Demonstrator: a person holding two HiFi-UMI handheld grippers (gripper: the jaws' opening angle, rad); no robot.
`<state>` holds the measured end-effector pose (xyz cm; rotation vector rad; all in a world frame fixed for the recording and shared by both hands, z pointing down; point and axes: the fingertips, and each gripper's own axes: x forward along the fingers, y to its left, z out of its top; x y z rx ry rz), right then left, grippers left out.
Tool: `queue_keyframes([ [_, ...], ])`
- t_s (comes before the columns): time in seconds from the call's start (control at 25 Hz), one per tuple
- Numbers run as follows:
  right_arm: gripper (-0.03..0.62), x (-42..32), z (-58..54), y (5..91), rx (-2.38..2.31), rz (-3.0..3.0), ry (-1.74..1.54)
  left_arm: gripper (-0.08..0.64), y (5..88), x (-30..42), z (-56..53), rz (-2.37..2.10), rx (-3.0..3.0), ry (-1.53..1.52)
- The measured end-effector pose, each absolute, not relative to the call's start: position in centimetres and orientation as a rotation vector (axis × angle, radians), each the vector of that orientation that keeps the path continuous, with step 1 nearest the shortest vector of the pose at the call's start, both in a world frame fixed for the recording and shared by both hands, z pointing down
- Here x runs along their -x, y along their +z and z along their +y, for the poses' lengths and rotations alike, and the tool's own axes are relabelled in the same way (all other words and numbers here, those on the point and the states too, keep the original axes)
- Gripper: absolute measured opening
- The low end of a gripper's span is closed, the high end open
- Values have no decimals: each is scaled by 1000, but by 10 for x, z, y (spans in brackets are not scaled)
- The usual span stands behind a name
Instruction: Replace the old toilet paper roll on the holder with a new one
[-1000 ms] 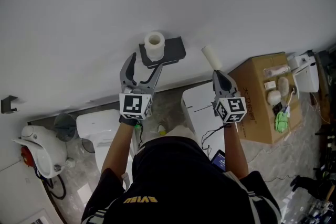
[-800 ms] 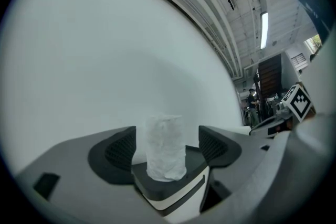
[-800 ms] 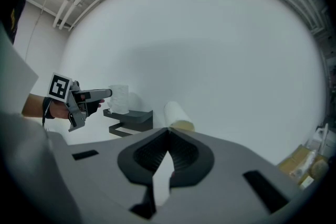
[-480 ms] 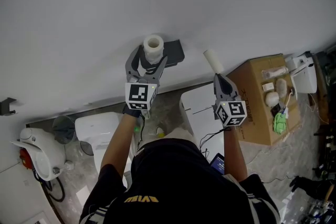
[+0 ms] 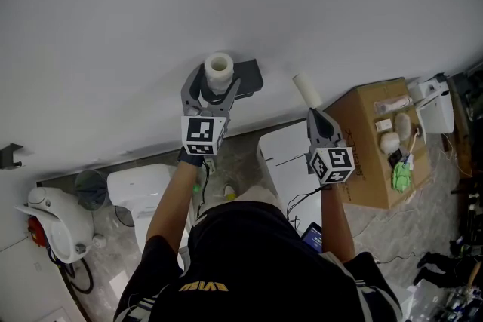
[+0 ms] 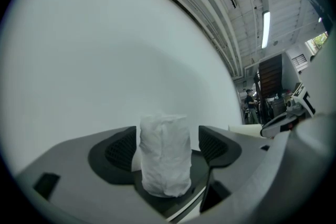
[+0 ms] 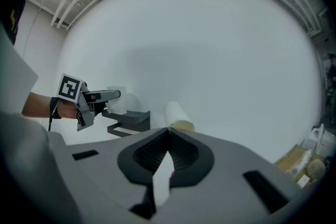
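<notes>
Roll [image 5: 219, 70] stands upright on wall holder [image 5: 251, 74] at upper centre, between the left gripper's [image 5: 217, 87] wide-apart fingers. Right gripper [image 5: 313, 112], centre right, pinches thin roll [image 5: 305, 89] at its fingertips.

Crinkly soft paper on the old roll [image 5: 219, 69], smoother paper on the other roll [image 5: 306, 89], matt dark holder [image 5: 250, 76].

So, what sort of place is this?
Probably a mock bathroom corner in a workshop: what looks like a white toilet, a dark wall-mounted holder bearing a white toilet paper roll, and an industrial ceiling with strip lights.
</notes>
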<state>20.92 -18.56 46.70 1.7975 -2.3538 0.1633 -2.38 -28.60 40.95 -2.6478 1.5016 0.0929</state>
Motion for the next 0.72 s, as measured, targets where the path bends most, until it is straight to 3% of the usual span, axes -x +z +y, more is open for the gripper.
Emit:
queue_keyframes([
  [0.72, -6, -209, -174, 464, -1807, -2351, 161, 359, 409, 24, -292, 1515, 2620, 66],
])
